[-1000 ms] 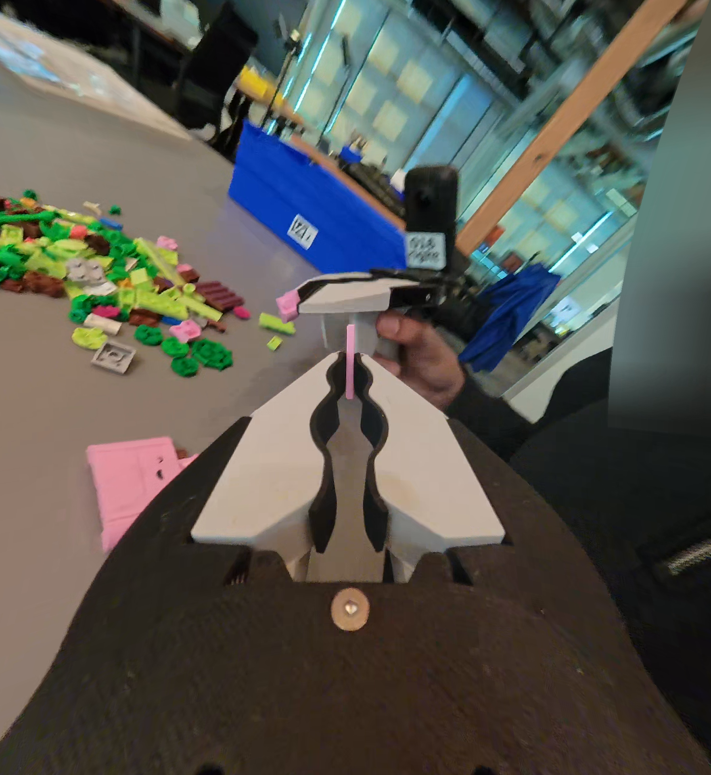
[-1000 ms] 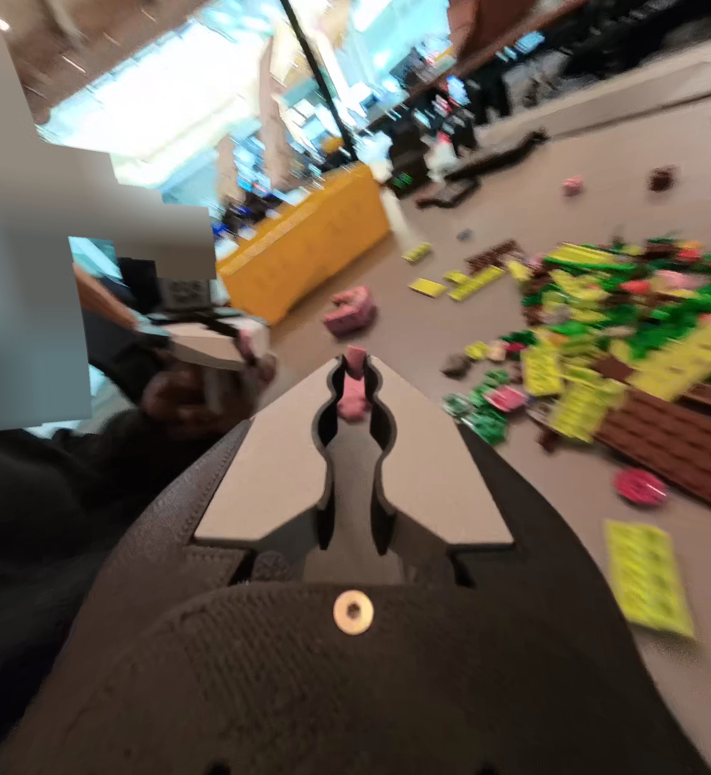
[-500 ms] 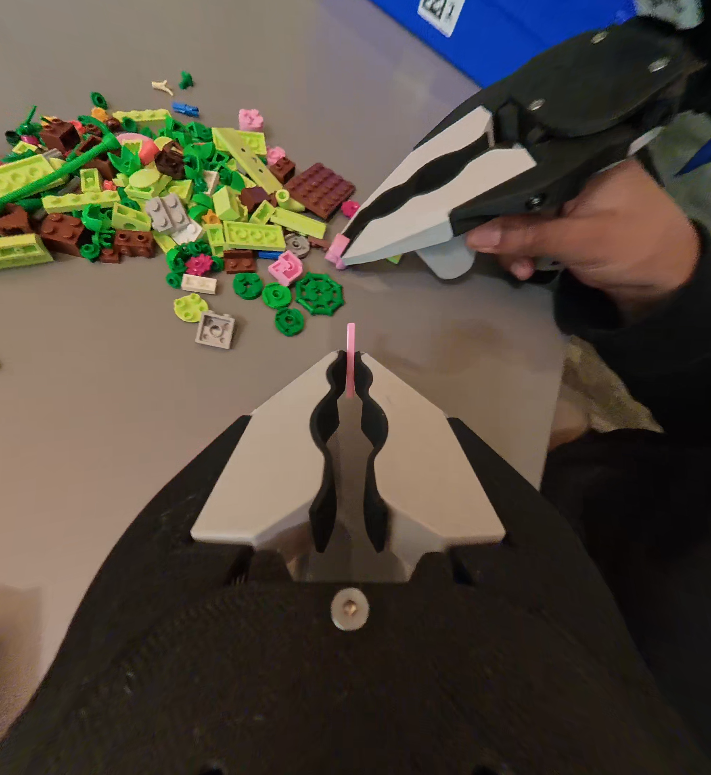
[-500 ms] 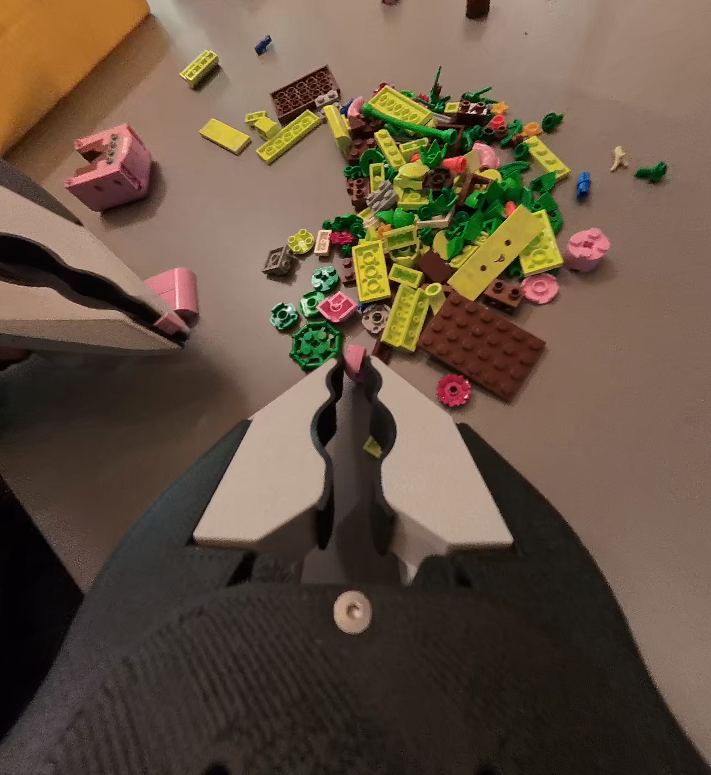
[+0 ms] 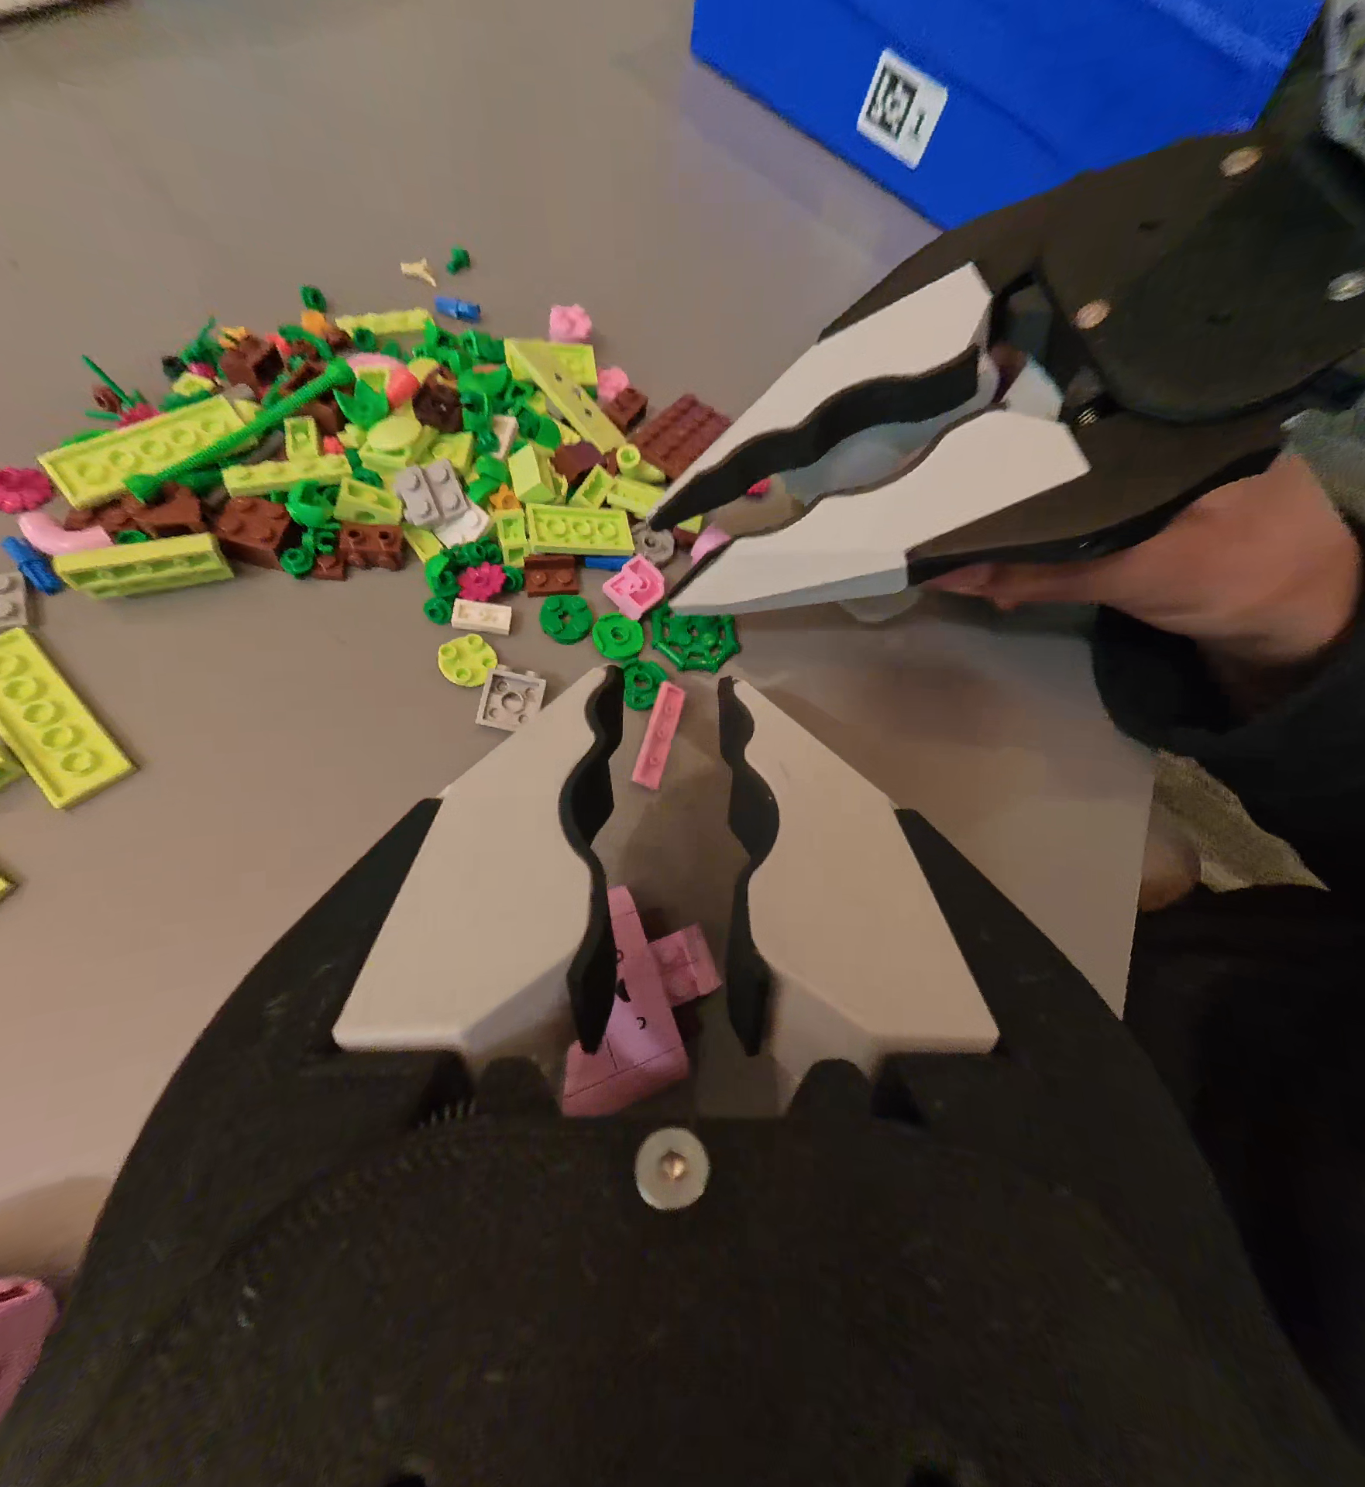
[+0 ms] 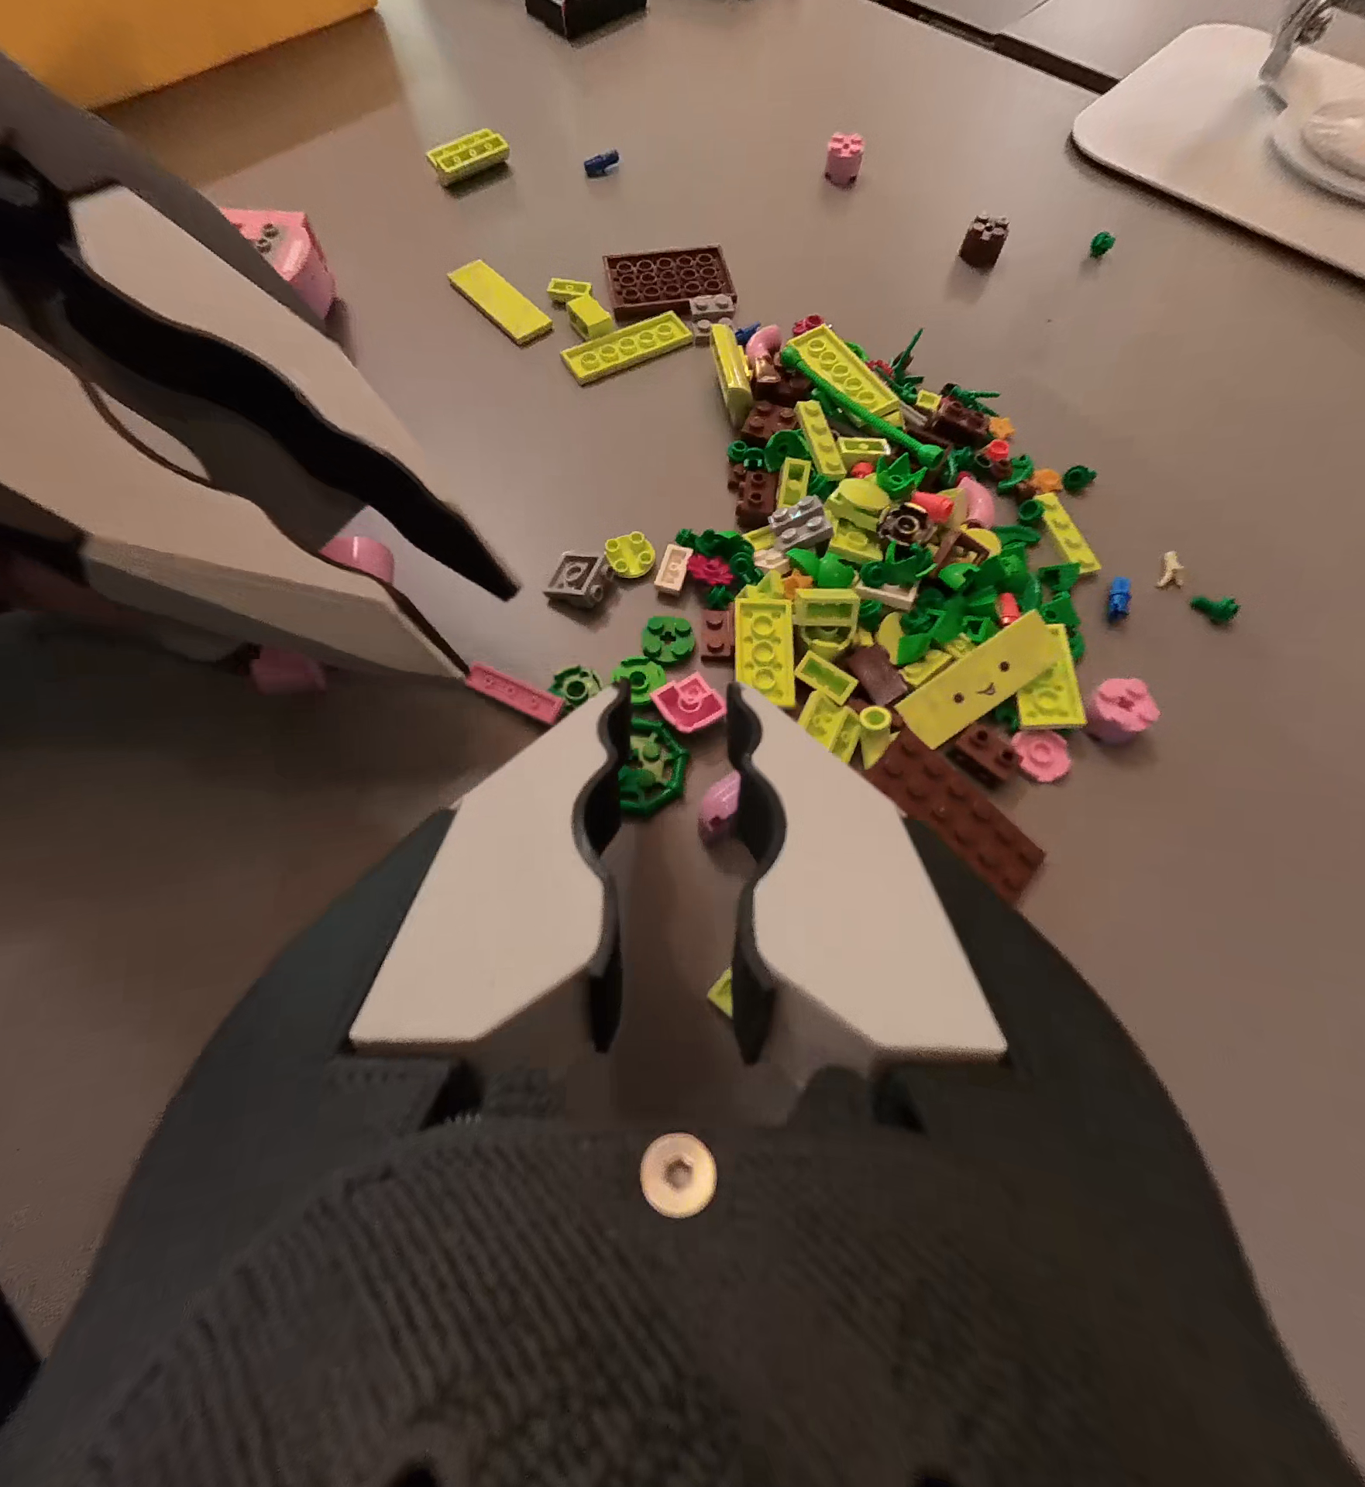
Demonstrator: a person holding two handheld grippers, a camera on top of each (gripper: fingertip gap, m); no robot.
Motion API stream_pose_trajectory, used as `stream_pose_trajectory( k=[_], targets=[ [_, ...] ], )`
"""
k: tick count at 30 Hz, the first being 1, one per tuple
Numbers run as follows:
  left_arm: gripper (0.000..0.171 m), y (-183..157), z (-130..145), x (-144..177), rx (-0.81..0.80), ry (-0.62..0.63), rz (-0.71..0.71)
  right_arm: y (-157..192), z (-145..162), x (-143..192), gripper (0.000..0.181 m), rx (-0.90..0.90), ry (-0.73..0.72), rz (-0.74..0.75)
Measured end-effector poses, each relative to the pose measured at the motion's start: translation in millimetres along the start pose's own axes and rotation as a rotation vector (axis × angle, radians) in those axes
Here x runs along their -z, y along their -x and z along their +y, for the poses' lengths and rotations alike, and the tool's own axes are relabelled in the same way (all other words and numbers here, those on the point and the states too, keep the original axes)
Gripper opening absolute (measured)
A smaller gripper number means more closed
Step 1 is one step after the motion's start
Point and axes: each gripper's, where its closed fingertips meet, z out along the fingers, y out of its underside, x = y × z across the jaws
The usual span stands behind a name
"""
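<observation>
My left gripper (image 5: 663,684) is open and empty, just above the grey table. A thin pink plate (image 5: 657,744) lies flat on the table between its fingers; it also shows in the right wrist view (image 6: 514,692), beside the left gripper (image 6: 482,632). My right gripper (image 6: 678,696) is open over the near edge of the brick pile (image 6: 888,563). A small pink piece (image 6: 719,801) shows between its fingers, free of them. The right gripper (image 5: 663,563) appears in the left wrist view with that piece (image 5: 707,543) at its tips.
A pink block build (image 5: 631,1014) sits under my left gripper. A blue bin (image 5: 1025,96) stands behind, and a yellow bin (image 6: 180,40) and a white tray (image 6: 1267,137) lie at the far side. A brown plate (image 6: 953,805) lies right of my right gripper. Spacing between my two grippers at the tips: around 5 centimeters.
Both grippers came down toward the table and opened. The left one let go of the thin pink plate, now flat on the table. The right one let go of its small pink piece.
</observation>
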Motion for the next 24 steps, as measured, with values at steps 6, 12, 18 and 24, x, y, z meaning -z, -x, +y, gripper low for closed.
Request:
stream_pose_trajectory(
  k=[6,12,18,24],
  targets=[
    [0.019,-1,-12,9,0.012,-0.118,0.057,2,11,-12,0.024,0.002,0.092,-0.036],
    [0.018,-4,-18,15,0.019,-0.171,0.105,-1,10,-13,0.007,0.006,0.095,-0.034],
    [0.019,-5,-24,23,0.05,-0.236,0.158,2,-17,9,0.0,-0.145,-0.095,-0.17],
    [0.019,-4,-26,25,0.063,-0.258,0.163,-8,-29,37,0.0,-0.383,-0.25,-0.348]
  ],
)
